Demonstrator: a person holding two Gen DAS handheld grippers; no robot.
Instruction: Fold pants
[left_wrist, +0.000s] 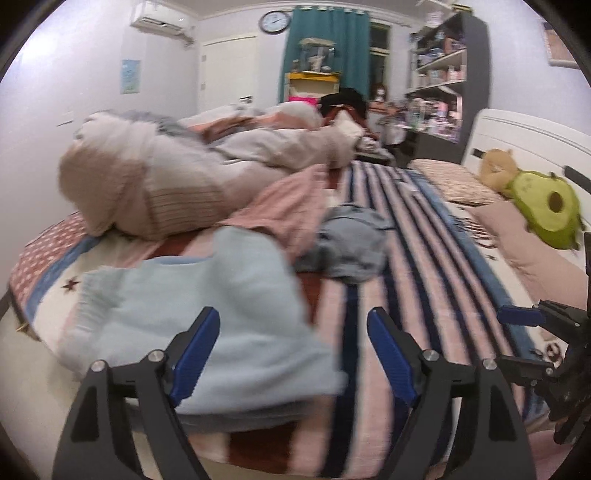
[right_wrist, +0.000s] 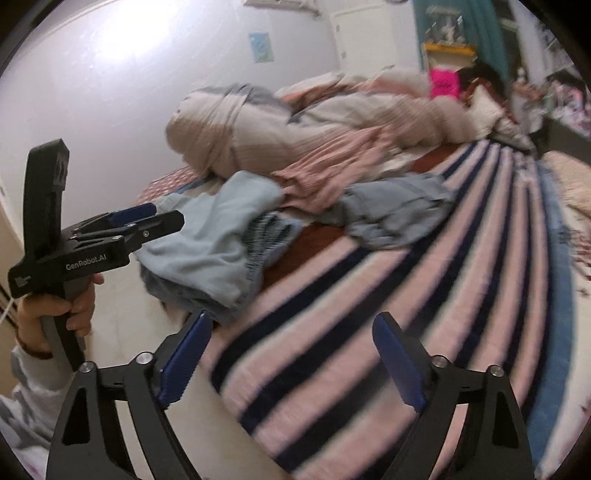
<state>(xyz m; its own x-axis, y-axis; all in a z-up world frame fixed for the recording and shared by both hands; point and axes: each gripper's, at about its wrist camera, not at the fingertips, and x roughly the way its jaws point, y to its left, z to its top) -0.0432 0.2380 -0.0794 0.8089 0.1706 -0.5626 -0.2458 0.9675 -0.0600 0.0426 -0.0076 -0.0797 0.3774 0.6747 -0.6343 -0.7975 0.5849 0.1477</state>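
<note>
Now the folded pale-blue cotton pants (left_wrist: 207, 325) lie near the striped bed cover's (right_wrist: 332, 332) edge; left gripper (left_wrist: 291, 354) and right gripper (right_wrist: 291, 362) both gape wide, empty, apparently releasing.

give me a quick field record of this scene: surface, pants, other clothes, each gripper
surface: bed with striped blanket
pants: light blue pants lying folded at the near edge of the bed, free of both grippers
other clothes: grey-blue garment crumpled beyond them; pink garment beside a bundled duvet
left gripper: open, nothing between the fingers
right gripper: open, empty, over the blanket
extras: avocado plush by the headboard
</note>
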